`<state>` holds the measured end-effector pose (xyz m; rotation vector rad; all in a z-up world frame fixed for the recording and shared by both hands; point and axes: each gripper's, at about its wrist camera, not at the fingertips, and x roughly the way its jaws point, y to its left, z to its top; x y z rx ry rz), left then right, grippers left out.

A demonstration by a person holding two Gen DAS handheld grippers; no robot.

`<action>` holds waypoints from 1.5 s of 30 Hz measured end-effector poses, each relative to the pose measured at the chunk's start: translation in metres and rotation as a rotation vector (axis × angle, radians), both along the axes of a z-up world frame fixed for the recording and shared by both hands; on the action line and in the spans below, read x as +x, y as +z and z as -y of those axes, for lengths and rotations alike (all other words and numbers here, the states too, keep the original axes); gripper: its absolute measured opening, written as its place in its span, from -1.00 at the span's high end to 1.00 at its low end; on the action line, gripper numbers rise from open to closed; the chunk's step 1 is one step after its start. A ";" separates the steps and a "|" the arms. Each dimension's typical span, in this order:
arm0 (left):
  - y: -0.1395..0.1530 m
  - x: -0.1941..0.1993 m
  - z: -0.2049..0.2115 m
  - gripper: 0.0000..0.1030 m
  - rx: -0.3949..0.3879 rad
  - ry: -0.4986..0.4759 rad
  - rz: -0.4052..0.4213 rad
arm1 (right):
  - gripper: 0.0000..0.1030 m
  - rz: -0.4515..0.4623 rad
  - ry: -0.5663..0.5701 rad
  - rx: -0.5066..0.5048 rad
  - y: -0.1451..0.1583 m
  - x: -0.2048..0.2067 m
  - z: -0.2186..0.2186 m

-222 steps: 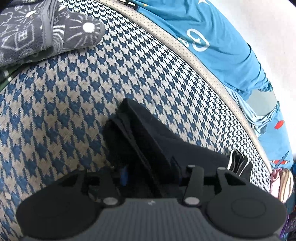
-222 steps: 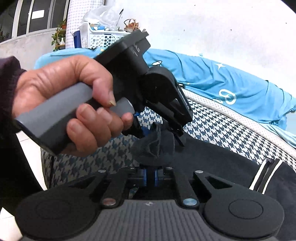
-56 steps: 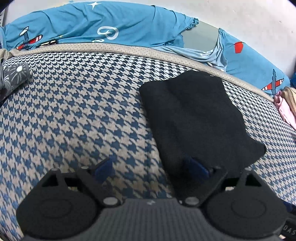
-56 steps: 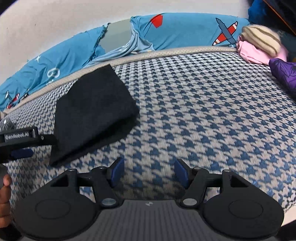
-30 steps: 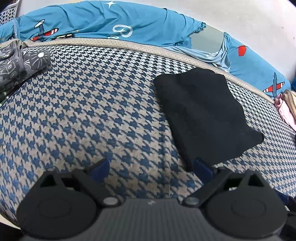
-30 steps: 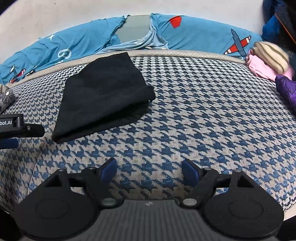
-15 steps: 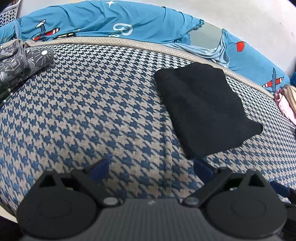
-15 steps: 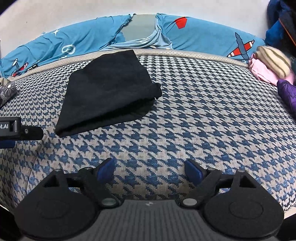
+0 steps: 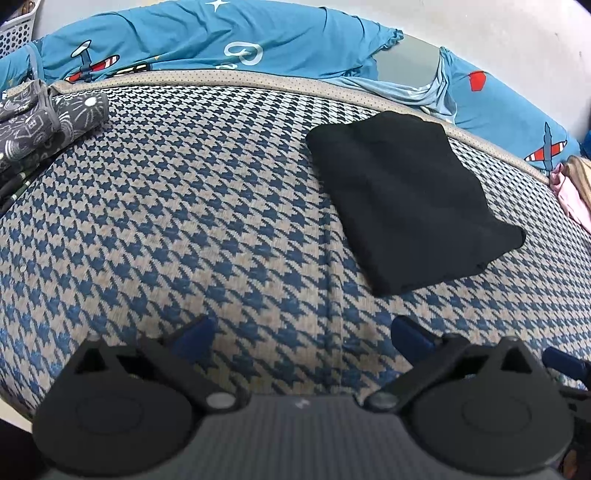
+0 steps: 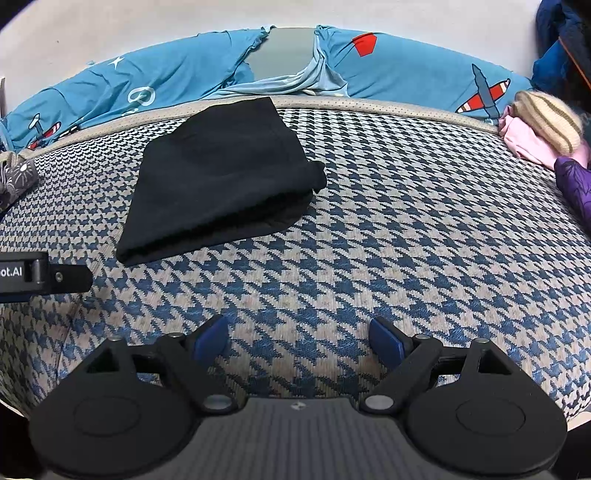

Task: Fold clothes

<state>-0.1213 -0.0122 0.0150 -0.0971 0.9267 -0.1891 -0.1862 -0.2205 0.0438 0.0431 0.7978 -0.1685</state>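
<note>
A black garment (image 9: 406, 199) lies folded into a flat rectangle on the blue-and-beige houndstooth cushion (image 9: 184, 206), near its far edge. My left gripper (image 9: 299, 332) hovers over bare cushion just short of the garment's near corner. Its jaws are opening, with nothing between them. In the right wrist view the garment (image 10: 221, 184) sits ahead and to the left. My right gripper (image 10: 297, 336) stands open over bare cushion (image 10: 406, 221), holding nothing. The left gripper's body (image 10: 44, 275) shows at that view's left edge.
A grey patterned garment (image 9: 44, 122) lies at the cushion's left end. A blue aeroplane-print cloth (image 9: 221, 40) runs along the wall behind. At the right end sit a pink garment (image 10: 524, 140), a striped knit piece (image 10: 546, 118) and a purple garment (image 10: 576, 181). A white basket (image 9: 14, 33) is far left.
Seconds ago both grippers held the black garment; it now lies folded and free. Over the last second the left jaws spread a little wider and the garment sits slightly further from them.
</note>
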 end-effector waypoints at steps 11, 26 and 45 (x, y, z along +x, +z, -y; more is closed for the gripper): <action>-0.007 -0.003 0.011 -1.00 0.089 -0.028 0.000 | -0.64 -0.008 0.010 0.002 0.000 -0.004 0.000; -0.013 -0.007 0.022 -1.00 0.172 -0.040 0.020 | -0.73 -0.022 0.044 0.006 -0.001 -0.010 -0.001; -0.013 -0.009 0.026 -1.00 0.190 -0.022 0.022 | -0.92 -0.043 0.051 -0.005 -0.004 -0.005 -0.005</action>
